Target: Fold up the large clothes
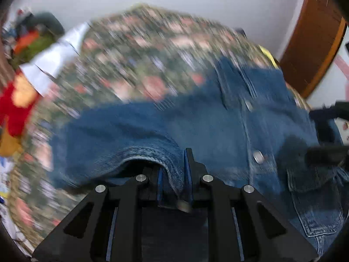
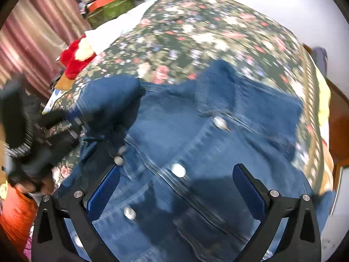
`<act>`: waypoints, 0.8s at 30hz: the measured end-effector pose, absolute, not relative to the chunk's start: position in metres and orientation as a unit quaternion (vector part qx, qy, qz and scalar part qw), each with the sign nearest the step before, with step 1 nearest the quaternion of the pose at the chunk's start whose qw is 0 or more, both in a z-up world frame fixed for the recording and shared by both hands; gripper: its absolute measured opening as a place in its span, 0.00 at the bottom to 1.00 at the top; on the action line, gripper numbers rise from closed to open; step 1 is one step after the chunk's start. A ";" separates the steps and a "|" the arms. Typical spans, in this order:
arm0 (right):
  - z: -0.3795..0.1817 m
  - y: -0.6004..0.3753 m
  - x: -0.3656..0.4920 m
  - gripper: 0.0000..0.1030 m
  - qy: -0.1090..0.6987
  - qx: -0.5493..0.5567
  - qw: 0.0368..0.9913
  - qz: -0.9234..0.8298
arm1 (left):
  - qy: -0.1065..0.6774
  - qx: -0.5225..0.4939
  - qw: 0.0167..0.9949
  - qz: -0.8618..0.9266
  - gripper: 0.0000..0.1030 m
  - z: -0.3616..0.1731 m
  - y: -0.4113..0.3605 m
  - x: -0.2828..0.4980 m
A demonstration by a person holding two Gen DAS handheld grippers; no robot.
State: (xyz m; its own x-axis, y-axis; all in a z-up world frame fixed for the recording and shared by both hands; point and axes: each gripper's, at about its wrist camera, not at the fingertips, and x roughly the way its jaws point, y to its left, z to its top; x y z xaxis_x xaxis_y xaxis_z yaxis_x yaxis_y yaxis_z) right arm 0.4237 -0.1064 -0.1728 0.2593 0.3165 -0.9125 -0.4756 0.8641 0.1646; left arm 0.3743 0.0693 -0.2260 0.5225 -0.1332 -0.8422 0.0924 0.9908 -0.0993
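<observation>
A blue denim jacket (image 1: 229,118) with metal buttons lies on a bed with a floral cover (image 1: 139,52). My left gripper (image 1: 175,170) is shut on a fold of the jacket's sleeve or edge and holds it lifted. In the right wrist view the jacket (image 2: 196,148) lies front up, its button row running diagonally. My right gripper (image 2: 176,174) is open and empty just above the jacket's front. The left gripper (image 2: 65,124) shows at the left of the right wrist view, with denim draped from it. The left wrist view is motion blurred.
A red plush toy (image 2: 75,59) and a white pillow (image 2: 117,26) lie at the bed's far left. A cluttered green box (image 2: 109,8) and pink curtain (image 2: 32,39) stand behind. A wooden bed frame (image 1: 314,39) is at the right.
</observation>
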 end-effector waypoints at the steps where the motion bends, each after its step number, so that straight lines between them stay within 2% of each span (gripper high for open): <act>1: -0.174 -0.117 0.423 1.00 0.557 -0.065 0.791 0.244 | 0.503 -0.030 0.860 -0.077 0.17 -0.238 0.062 0.375; 4: -0.179 -0.140 0.421 1.00 0.564 -0.049 0.791 0.231 | 0.531 -0.033 0.844 -0.075 0.17 -0.258 0.051 0.373; 6: -0.181 -0.150 0.421 1.00 0.570 -0.041 0.790 0.224 | 0.529 -0.031 0.845 -0.076 0.21 -0.257 0.052 0.369; 9: -0.180 -0.155 0.418 1.00 0.565 -0.043 0.794 0.222 | 0.529 -0.051 0.843 -0.087 0.42 -0.241 0.065 0.356; 10: -0.179 -0.156 0.418 1.00 0.563 -0.043 0.795 0.223 | 0.525 -0.054 0.845 -0.087 0.54 -0.236 0.069 0.353; 11: -0.178 -0.154 0.418 1.00 0.559 -0.044 0.796 0.226 | 0.520 -0.057 0.848 -0.085 0.60 -0.228 0.077 0.351; 17: -0.174 -0.134 0.421 1.00 0.546 -0.039 0.799 0.247 | 0.493 -0.145 0.856 -0.057 0.66 -0.208 0.153 0.330; 24: -0.180 -0.105 0.427 1.00 0.546 -0.041 0.794 0.264 | 0.506 -0.294 0.810 -0.041 0.67 -0.253 0.227 0.344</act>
State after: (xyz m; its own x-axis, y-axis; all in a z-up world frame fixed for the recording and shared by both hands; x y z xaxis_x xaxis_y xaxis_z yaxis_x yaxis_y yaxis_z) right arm 0.4270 -0.1045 -0.1800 0.2640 0.3739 -0.8891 -0.4633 0.8577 0.2231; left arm 0.3445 0.2275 -0.2531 0.4851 -0.3633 -0.7954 -0.2305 0.8243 -0.5171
